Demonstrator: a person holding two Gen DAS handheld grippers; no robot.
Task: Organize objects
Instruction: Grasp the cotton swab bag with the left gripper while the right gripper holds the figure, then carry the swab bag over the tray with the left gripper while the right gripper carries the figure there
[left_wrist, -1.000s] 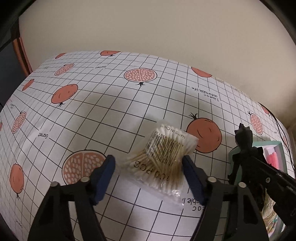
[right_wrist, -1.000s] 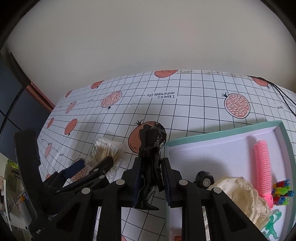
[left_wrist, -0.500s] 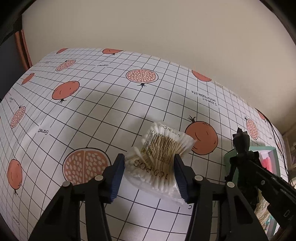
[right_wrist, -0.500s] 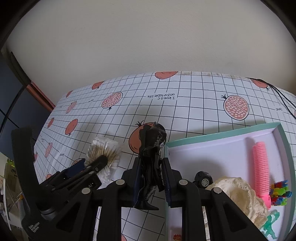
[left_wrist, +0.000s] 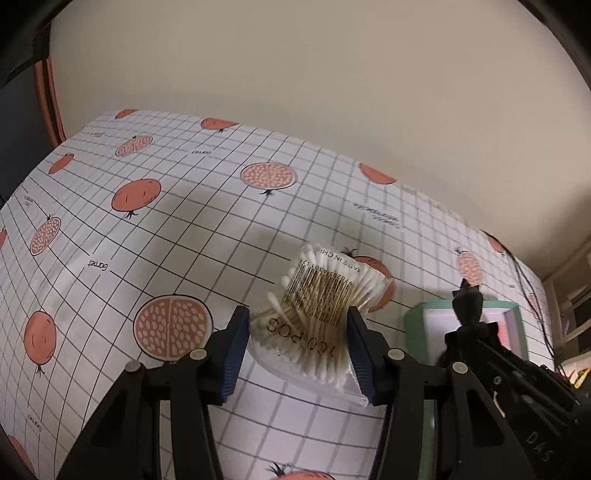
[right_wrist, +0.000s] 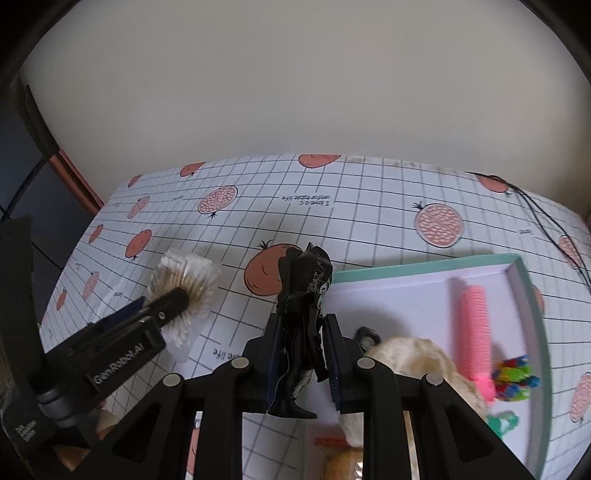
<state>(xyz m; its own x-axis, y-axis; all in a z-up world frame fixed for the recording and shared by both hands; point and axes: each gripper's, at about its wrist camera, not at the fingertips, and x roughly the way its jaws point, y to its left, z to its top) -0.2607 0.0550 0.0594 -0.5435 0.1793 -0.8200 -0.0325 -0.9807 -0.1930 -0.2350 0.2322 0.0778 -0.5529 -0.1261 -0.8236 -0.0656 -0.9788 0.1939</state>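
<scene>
Pomegranate-print cloth covers the bench, where the left tool (left_wrist: 297, 345) pinches the cotton-swab pack (left_wrist: 317, 314), seemingly just lifted, with the tray (right_wrist: 532, 295) lying to its right beyond the right tool (right_wrist: 301, 360) clamping a dark figurine (right_wrist: 304, 295).

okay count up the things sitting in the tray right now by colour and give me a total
Pink: 1, hair roller
Cream: 1, lace cloth
Black: 1, toy car
Multicolour: 1, clip cluster
Green: 1, small figure
Total: 5 in the tray

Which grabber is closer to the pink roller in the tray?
Right. The right gripper, shut on the black figure, is at the tray's left edge; the pink roller lies inside. The left gripper is farther left.
</scene>
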